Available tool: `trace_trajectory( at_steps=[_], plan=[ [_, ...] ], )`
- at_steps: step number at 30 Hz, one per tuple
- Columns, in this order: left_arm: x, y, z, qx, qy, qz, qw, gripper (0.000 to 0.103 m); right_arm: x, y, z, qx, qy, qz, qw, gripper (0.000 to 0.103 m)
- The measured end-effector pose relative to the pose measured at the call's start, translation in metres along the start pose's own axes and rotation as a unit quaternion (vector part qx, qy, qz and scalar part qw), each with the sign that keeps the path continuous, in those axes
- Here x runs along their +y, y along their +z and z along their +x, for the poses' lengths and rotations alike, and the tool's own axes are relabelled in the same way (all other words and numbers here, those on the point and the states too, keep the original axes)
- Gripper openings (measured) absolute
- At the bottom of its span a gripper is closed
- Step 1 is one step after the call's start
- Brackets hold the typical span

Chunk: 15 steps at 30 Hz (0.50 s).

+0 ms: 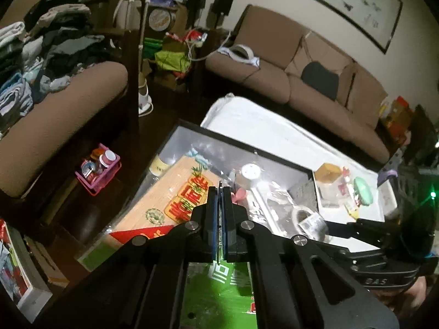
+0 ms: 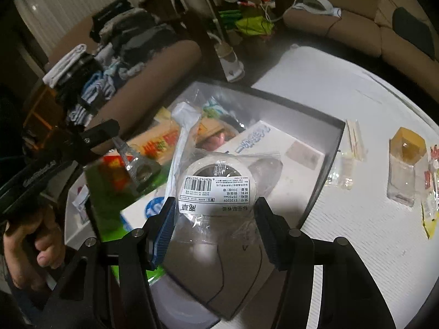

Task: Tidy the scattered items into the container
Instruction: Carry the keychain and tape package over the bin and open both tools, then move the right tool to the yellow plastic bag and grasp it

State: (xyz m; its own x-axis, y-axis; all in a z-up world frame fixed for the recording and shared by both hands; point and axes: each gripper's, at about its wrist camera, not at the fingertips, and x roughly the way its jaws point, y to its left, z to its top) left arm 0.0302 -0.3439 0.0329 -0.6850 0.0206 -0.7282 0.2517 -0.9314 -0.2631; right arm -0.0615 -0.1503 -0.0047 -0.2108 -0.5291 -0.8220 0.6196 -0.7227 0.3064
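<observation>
Container (image 2: 333, 148): dark box on the desk (image 2: 356, 233), pretty stuffed
Right gripper (image 2: 215, 219): fingers grasping bagged tape roll (image 2: 219, 181) above it
Left gripper (image 1: 221, 192): fingers clenched on a mini Eiffel Tower (image 2: 134, 161)

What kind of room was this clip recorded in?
Most likely a lived-in home living room: a brown sofa under a long framed painting, piled clothes on another seat, and a low table with clutter.
</observation>
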Motion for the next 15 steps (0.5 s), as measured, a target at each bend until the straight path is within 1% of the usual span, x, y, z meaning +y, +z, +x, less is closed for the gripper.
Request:
trace_trajectory(
  at_steps=[2,4,5,6,7,9,10,12,13,14,15],
  plan=[
    [-0.004,-0.002,0.006,0.006,0.015,0.008,0.9998,0.002,-0.002,0.005,0.005,-0.001,-0.012,0.003,1.000,0.062],
    [-0.005,0.000,0.009,0.007,0.024,0.006,0.9997,0.003,-0.005,0.007,0.005,-0.012,-0.031,0.002,0.999,0.064],
    [-0.005,0.001,0.010,0.005,0.029,0.002,0.9996,0.009,-0.007,0.007,0.003,-0.017,-0.039,0.002,0.999,0.073],
    [-0.005,0.001,0.010,0.003,0.035,-0.001,0.9994,0.015,-0.009,0.007,0.001,-0.021,-0.044,0.002,0.999,0.078],
    [-0.006,0.001,0.009,-0.002,0.041,-0.003,0.9992,0.019,-0.011,0.007,-0.004,-0.029,-0.045,0.001,0.999,0.085],
    [-0.008,0.002,0.006,-0.011,0.046,0.000,0.9989,0.036,-0.014,0.003,-0.017,-0.047,-0.037,-0.002,0.998,0.085],
    [-0.009,0.002,0.004,-0.014,0.049,0.002,0.9987,0.041,-0.018,-0.001,-0.027,-0.057,-0.033,-0.003,0.998,0.086],
    [-0.012,0.004,0.000,-0.022,0.067,0.003,0.9975,0.070,-0.028,-0.007,-0.044,-0.072,-0.033,-0.001,0.997,0.087],
    [-0.016,0.005,-0.004,-0.031,0.081,0.002,0.9962,0.076,-0.037,-0.012,-0.055,-0.079,-0.032,0.003,0.996,0.087],
    [-0.018,0.006,-0.008,-0.038,0.087,0.001,0.9955,0.083,-0.048,-0.019,-0.067,-0.086,-0.033,0.009,0.996,0.088],
    [-0.021,0.007,-0.011,-0.043,0.085,0.001,0.9954,0.086,-0.060,-0.026,-0.078,-0.093,-0.038,0.016,0.995,0.088]
  ],
)
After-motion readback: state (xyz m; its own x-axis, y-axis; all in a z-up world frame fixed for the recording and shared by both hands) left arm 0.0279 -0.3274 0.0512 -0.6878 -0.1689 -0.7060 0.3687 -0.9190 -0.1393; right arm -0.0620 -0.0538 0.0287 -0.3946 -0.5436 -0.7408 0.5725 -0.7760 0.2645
